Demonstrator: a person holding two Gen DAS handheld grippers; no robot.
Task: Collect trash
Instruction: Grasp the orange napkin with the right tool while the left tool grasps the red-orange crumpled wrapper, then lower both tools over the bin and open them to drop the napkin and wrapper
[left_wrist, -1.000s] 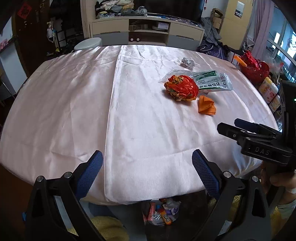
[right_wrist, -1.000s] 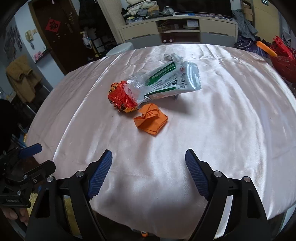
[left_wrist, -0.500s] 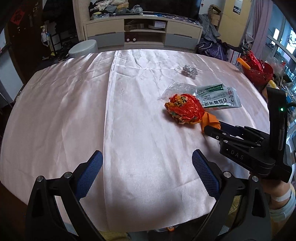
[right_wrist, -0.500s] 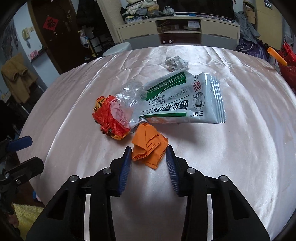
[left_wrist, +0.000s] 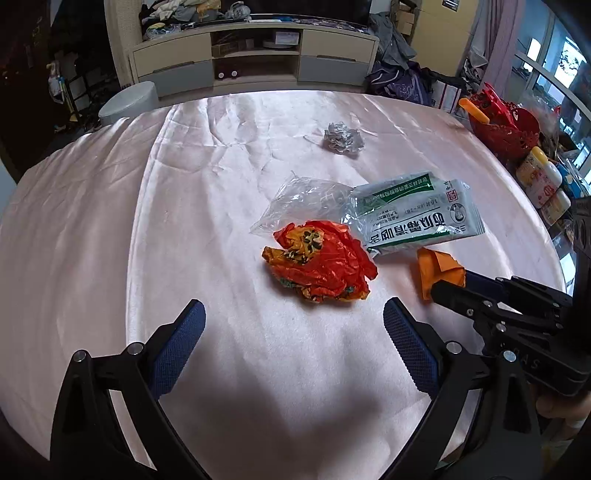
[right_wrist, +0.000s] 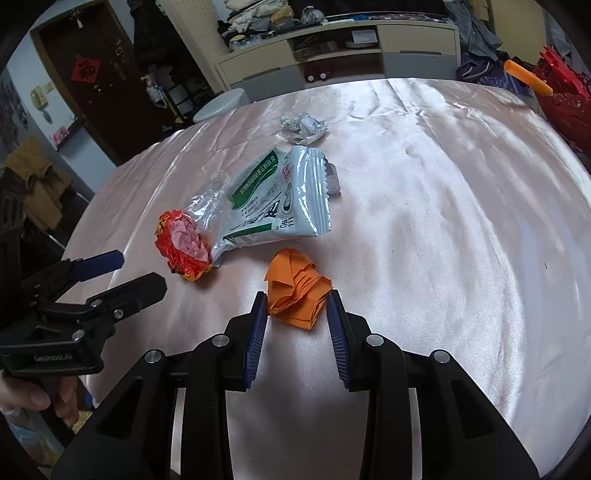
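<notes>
Trash lies on a round table with a pink satin cloth (left_wrist: 184, 229). My right gripper (right_wrist: 297, 315) is shut on a folded orange paper (right_wrist: 297, 290), also seen in the left wrist view (left_wrist: 437, 271). My left gripper (left_wrist: 293, 332) is open and empty, just short of a crumpled red-orange wrapper (left_wrist: 319, 264), which also shows in the right wrist view (right_wrist: 184, 245). A white-green packet (left_wrist: 417, 218) and a clear plastic bag (left_wrist: 303, 199) lie behind the wrapper. A crumpled silver foil ball (left_wrist: 343, 137) lies farther back.
A red basket (left_wrist: 502, 125) and bottles (left_wrist: 537, 177) stand off the table's right side. A grey stool (left_wrist: 127, 101) and a TV cabinet (left_wrist: 255, 55) are behind the table. The table's right edge is close to the right gripper.
Both grippers moved forward over the table. The right gripper's jaws narrowed around the orange paper and now grip it. The left gripper stayed open and came closer to the red-orange wrapper.
</notes>
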